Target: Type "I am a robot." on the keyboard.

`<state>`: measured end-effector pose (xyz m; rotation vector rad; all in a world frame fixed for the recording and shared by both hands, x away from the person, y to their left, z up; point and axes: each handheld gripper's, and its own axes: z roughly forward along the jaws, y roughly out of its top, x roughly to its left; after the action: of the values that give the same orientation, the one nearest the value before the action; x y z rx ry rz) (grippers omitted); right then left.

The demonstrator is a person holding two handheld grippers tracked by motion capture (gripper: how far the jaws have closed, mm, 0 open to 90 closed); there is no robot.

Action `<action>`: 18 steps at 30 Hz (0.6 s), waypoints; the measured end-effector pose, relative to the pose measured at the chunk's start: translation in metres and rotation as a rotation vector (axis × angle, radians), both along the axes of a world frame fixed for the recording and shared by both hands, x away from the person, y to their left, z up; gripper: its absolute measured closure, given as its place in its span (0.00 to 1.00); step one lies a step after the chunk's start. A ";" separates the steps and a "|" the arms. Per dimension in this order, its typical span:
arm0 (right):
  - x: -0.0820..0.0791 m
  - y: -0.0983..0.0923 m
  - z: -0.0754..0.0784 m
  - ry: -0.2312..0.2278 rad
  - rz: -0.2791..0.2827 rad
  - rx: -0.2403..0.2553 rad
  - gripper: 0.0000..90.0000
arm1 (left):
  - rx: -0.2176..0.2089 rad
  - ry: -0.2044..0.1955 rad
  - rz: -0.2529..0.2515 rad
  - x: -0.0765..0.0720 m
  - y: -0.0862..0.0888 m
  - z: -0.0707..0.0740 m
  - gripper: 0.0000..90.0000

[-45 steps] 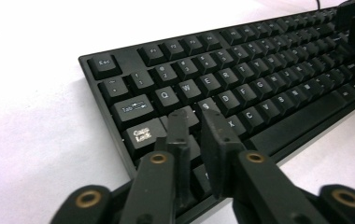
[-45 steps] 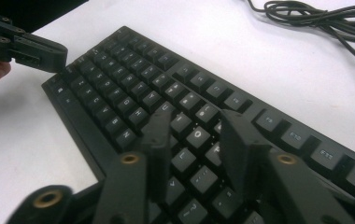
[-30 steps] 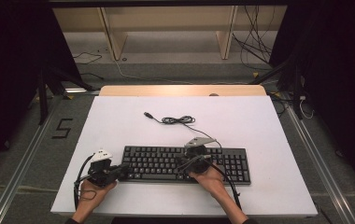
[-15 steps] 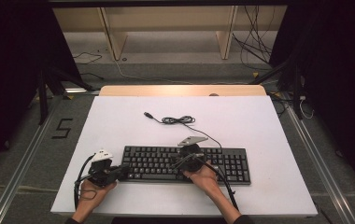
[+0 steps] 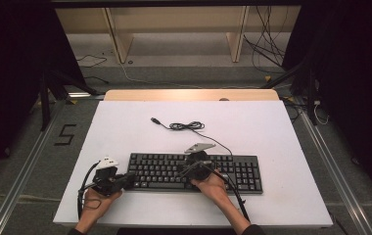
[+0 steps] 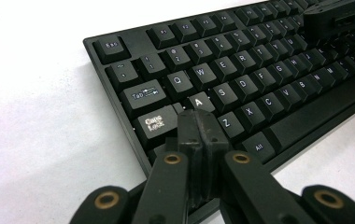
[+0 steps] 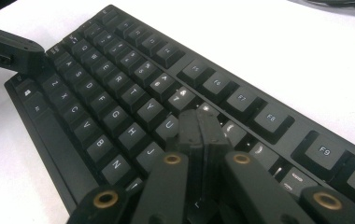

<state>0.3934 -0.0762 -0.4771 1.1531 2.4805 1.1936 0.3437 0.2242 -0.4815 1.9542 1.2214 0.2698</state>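
1. Black keyboard (image 5: pixel 194 172) lies flat on the white table (image 5: pixel 272 132), near the person's edge, long side across; its cable (image 5: pixel 186 126) runs off the back edge to a loose coil farther up the table, plug end free.
2. Left gripper (image 5: pixel 125 180) at the keyboard's left end; jaws pressed fully together, nothing between them; in the left gripper view the closed tip (image 6: pixel 199 122) sits over the Shift and Caps Lock corner, by the A key; touching or just above, cannot tell.
3. Right gripper (image 5: pixel 186 169) over the middle of the keyboard; jaws likewise fully together and empty; the right gripper view puts its tip (image 7: pixel 199 122) among the keys right of U and J, below the F-row.
4. Work in hand reads as key-pressing with closed tips, one on each half.
5. Handling, as a judgement: rigid plastic body, light, likely to skate on the smooth tabletop if pushed sideways; keycaps sprung and able to pop off if pried; press straight down.
6. To lift or shift it, take the bare front or end edge of the case, not the keys; mind the trailing cable snagging.
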 end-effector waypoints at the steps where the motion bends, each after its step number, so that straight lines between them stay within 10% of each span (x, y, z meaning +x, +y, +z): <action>1: 0.000 0.000 0.000 0.000 0.000 0.000 1.00 | 0.000 0.000 0.000 0.000 0.000 0.000 0.99; 18: -0.001 0.002 -0.003 0.001 -0.005 -0.011 1.00 | 0.006 0.005 0.001 0.001 0.000 -0.002 0.99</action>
<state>0.3928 -0.0743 -0.4797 1.1577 2.4802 1.1767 0.3443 0.2238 -0.4838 1.9607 1.2263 0.2691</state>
